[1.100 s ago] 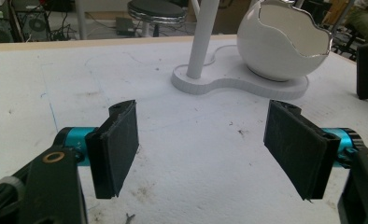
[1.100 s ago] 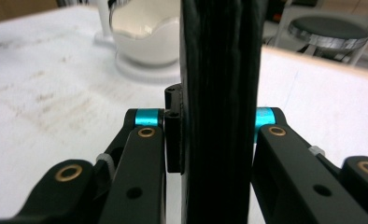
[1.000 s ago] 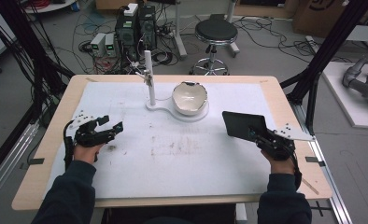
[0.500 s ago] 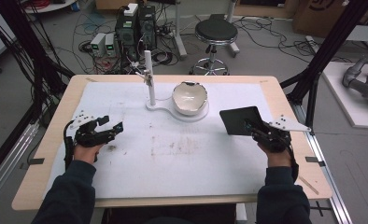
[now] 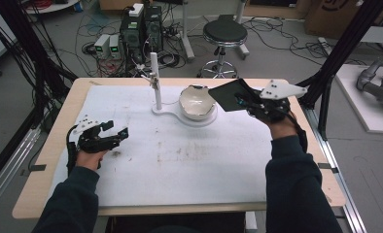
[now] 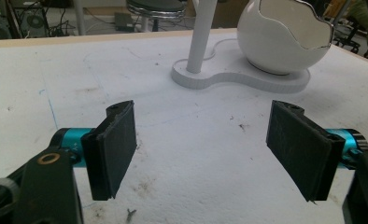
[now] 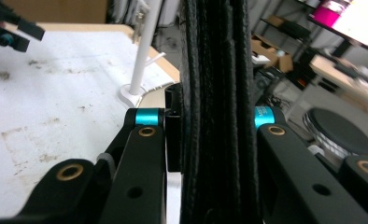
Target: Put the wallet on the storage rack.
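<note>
Since the earlier frame we see the right tongs [image 5: 242, 101] risen toward the bowl [image 5: 197, 103], clamping the black pad [image 5: 228, 94] between them; left tongs [image 5: 115, 132] open.

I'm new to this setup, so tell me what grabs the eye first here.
The flat black wallet stands out first, clamped in the right gripper and held above the table's far right, next to the white egg-shaped bowl. That bowl sits on a white stand with an upright post at the far middle of the table. The left gripper rests at the left, its jaws open with nothing between them.
</note>
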Motion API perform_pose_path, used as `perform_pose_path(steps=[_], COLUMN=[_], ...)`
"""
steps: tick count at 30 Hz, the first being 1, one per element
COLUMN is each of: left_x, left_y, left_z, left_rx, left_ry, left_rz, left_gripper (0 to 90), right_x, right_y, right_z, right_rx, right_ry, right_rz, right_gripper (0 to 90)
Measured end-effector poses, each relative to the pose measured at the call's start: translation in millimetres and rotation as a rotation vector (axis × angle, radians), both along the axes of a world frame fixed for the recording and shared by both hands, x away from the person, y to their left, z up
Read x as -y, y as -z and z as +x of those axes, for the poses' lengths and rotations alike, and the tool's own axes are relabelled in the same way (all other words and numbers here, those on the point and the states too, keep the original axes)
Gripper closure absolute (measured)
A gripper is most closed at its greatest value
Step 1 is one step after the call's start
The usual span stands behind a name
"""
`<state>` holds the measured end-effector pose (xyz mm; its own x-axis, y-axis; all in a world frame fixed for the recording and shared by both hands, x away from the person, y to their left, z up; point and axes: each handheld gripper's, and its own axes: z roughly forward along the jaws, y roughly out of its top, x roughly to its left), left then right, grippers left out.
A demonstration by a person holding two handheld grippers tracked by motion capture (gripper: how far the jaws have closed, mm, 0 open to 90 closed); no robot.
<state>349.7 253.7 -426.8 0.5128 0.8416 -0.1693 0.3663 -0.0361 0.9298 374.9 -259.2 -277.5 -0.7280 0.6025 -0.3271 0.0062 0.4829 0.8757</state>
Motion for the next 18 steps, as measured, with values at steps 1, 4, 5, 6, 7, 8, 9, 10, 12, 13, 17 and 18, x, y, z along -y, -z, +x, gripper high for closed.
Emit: perform_pose_path(steps=[1, 4, 5, 6, 7, 8, 9, 10, 12, 13, 17, 18], left_x=[0.0, 0.0, 0.0, -0.1, -0.3, -0.2, -0.3, -0.5, -0.3, -0.5, -2.1, -2.3], left_y=[0.0, 0.2, 0.2, 0.3, 0.5, 0.6, 0.8, 0.9, 1.1, 1.3, 0.8, 0.8], left_z=[0.0, 0.1, 0.1, 0.3, 0.4, 0.6, 0.7, 0.9, 1.0, 1.2, 1.2, 1.1], left_rx=[0.0, -0.005, -0.007, -0.008, -0.009, -0.01, -0.012, -0.013, -0.016, -0.016, -0.017, -0.019], left_ry=[0.0, 0.003, 0.001, 0.002, 0.002, 0.002, 0.004, 0.004, 0.002, 0.001, -0.001, -0.002], left_rz=[0.0, -0.008, -0.009, -0.01, -0.013, -0.014, -0.016, -0.013, -0.017, -0.022, -0.023, -0.026], left_gripper=[24.4, 24.4, 24.4, 24.4, 24.4, 24.4, 24.4, 24.4, 24.4, 24.4, 24.4, 24.4], right_x=[-5.5, -20.2, -25.0, -29.6, -34.2, -38.8, -43.3, -47.5, -54.9, -57.4, -69.2, -71.9], right_y=[-2.7, -9.3, -11.1, -12.7, -13.9, -15.2, -15.9, -15.9, -14.7, -13.8, -3.8, -0.6], right_z=[4.2, 15.0, 17.9, 21.2, 24.1, 27.4, 30.7, 34.6, 42.7, 46.0, 60.1, 62.6], right_rx=[0.002, 0.02, 0.024, 0.035, 0.036, 0.035, 0.032, 0.034, 0.03, 0.032, 0.024, 0.016], right_ry=[-0.005, -0.034, -0.045, -0.058, -0.068, -0.08, -0.094, -0.106, -0.127, -0.132, -0.188, -0.196], right_rz=[-0.009, -0.03, -0.038, -0.05, -0.06, -0.077, -0.098, -0.113, -0.152, -0.166, -0.227, -0.233], right_gripper=[75.0, 75.0, 75.1, 75.0, 75.0, 75.0, 75.0, 75.0, 75.0, 75.0, 74.9, 74.9])
